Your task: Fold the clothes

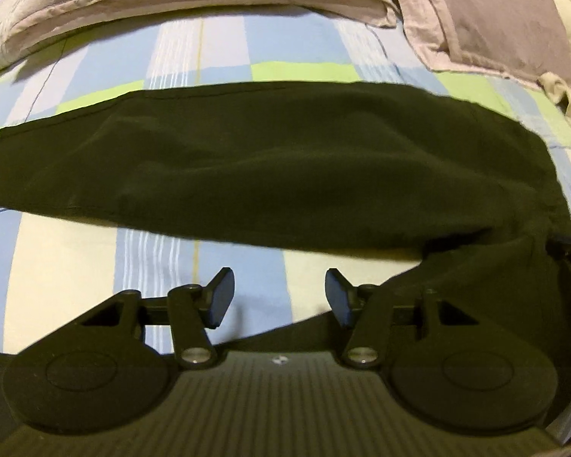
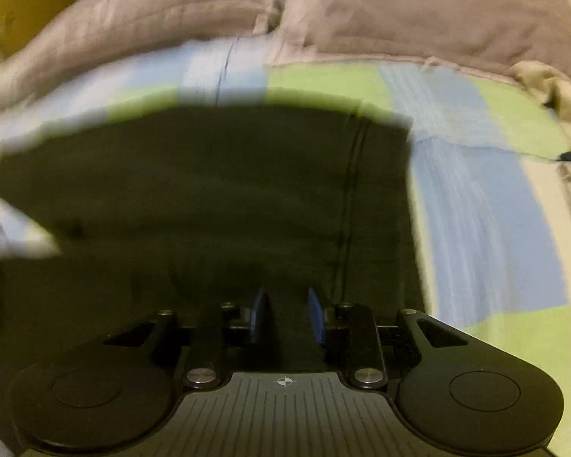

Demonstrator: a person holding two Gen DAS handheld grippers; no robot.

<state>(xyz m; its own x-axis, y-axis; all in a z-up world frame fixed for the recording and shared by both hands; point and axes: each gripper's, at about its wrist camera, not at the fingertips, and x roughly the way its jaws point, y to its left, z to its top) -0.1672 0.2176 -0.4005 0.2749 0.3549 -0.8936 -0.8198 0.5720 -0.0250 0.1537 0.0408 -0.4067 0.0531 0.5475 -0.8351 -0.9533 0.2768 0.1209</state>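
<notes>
Plainly, the dark garment [image 1: 270,167] is spread flat across the checked bedsheet [image 1: 57,266], and the fold could be spoiled if only one layer is pinched or the cloth is dragged and bunched. The left gripper [image 1: 279,297] is held with jaws wide apart over bare sheet, nothing between them. The right gripper [image 2: 285,318] is poised above the garment's hem — jaws partly open, no fabric visibly clamped.
</notes>
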